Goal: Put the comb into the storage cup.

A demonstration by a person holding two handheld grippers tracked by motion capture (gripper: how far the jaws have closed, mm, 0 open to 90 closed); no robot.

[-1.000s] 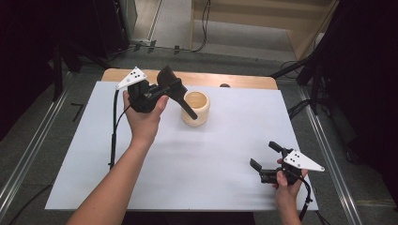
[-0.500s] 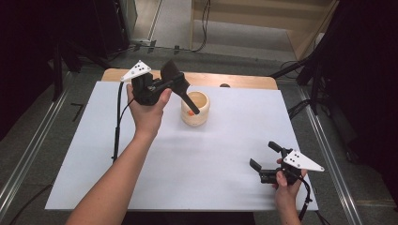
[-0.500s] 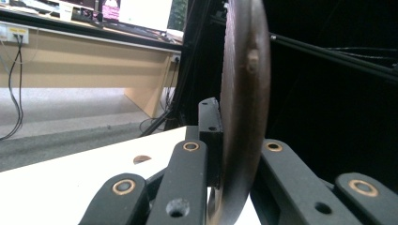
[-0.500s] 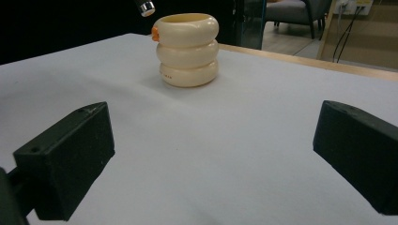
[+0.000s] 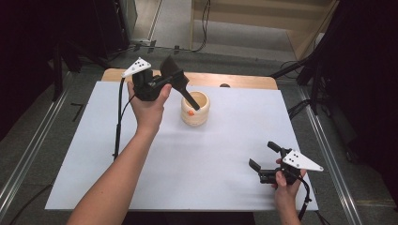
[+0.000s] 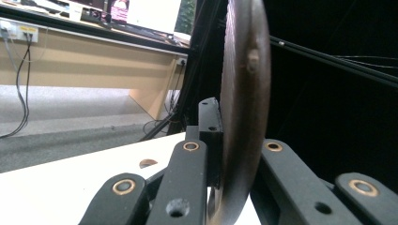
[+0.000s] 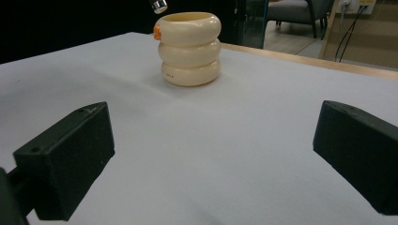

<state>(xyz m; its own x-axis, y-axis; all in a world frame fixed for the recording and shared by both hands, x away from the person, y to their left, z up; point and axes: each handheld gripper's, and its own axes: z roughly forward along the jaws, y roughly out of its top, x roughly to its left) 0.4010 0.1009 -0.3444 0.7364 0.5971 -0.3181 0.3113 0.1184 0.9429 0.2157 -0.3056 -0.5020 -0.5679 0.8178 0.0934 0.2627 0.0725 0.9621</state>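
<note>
Spatula dark, flat-bladed, handle tip over cream ribbed cup.

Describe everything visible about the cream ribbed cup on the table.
The cream cup looks like three stacked rounded rings, glossy like ceramic or plastic, with a small orange spot at its rim. It stands upright and open-topped on the white table cover, toward the far side. The dark tool's handle, held in the left gripper, hangs over its mouth.

The person's left arm stretches forward over the table, the left gripper raised in the hand with its jaws clamped together. The right gripper sits low near the table's near edge, jaws spread wide apart.
</note>
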